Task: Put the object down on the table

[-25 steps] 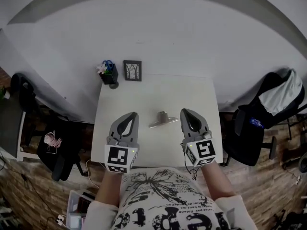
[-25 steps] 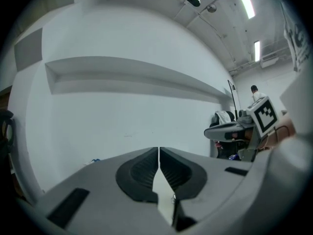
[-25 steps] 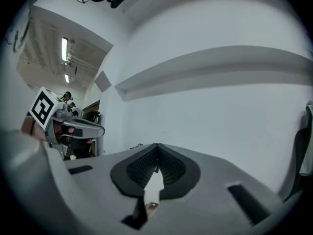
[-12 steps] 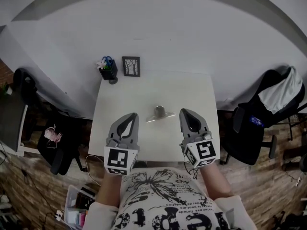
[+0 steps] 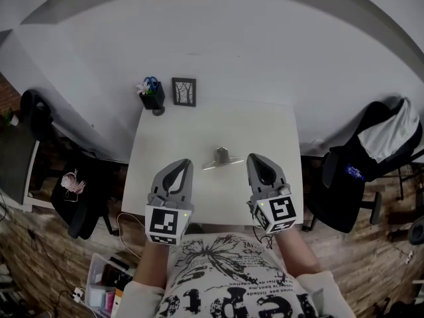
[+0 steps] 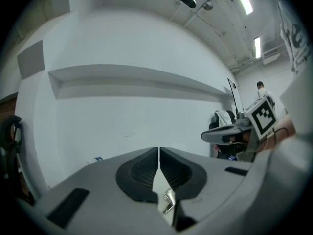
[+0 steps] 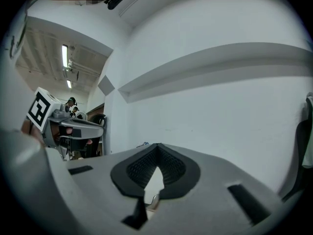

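- One small silver metal object (image 5: 222,159) lies on the square white table (image 5: 199,121) in the head view, between the gripper tips and touching neither.
- Left gripper view: the grey left gripper (image 6: 159,153) has its jaws pressed together, empty.
- Right gripper view: the grey right gripper (image 7: 157,148) is the same; a careless sweep could knock the object.

Metal object (image 5: 222,158) blocks table (image 5: 265,121) centre; frame (image 5: 183,91), pot (image 5: 152,99) far-left.

Metal object (image 5: 222,158): small, grey-silver, dull sheen. Slim straight bar with short stubby block rising from its middle. Lies flat on white table (image 5: 265,121), free-standing, nothing touching it. Position: about midway between left and right table edges, nearer near edge than far edge. Bar runs roughly left-right, slightly skewed: left end a little nearer, right end a little farther. Finer surface detail too small to tell.
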A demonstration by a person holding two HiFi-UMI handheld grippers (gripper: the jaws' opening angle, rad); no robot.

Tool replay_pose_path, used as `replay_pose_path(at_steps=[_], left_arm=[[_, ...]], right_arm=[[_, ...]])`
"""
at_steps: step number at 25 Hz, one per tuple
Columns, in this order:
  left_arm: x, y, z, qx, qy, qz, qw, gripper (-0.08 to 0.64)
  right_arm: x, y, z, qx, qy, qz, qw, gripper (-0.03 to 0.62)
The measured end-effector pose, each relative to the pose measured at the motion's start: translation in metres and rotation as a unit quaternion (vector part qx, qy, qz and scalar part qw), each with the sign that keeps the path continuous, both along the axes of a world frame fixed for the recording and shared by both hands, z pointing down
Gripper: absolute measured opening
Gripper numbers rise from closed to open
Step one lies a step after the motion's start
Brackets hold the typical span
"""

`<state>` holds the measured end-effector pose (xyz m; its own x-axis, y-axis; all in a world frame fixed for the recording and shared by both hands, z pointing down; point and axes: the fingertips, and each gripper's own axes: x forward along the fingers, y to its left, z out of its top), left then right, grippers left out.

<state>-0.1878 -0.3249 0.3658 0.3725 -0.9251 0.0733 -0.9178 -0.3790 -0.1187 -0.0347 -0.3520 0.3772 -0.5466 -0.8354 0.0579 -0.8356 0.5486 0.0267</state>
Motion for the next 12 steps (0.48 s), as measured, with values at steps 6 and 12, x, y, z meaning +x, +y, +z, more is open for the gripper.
replay_pose_path(at_steps=[6, 12], left_arm=[[-0.002, -0.005, 0.004, -0.003, -0.009, -0.005, 0.9999, 0.012], [-0.004, -0.011, 0.006, -0.007, -0.007, -0.007, 0.9999, 0.012]], right_arm=[[-0.006, -0.003, 0.000, 0.000, -0.004, -0.013, 1.000, -0.009], [-0.009, -0.009, 0.002, -0.003, 0.002, -0.018, 1.000, -0.009]])
